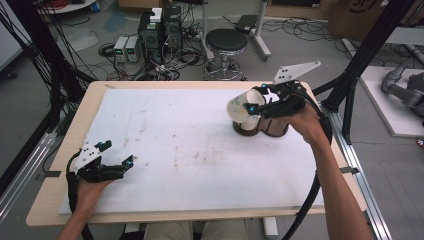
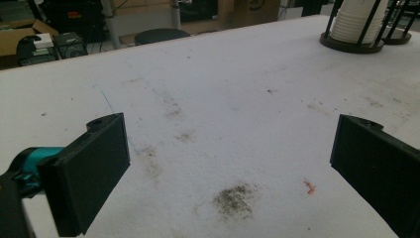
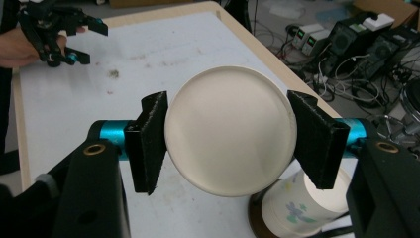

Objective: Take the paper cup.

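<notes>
Right tongs (image 3: 228,144) clamped on 1 paper cup (image 3: 230,131), above holder (image 1: 262,127). Left tongs (image 2: 228,168) apart, empty. Could crush or drop cup if squeezed unevenly.

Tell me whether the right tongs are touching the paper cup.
Touching. The right gripper view shows both pads of the right tongs pressed against the paper cup.

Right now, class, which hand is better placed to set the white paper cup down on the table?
Right. The right gripper already clamps the white paper cup; the left gripper rests open at the near-left table edge.
</notes>
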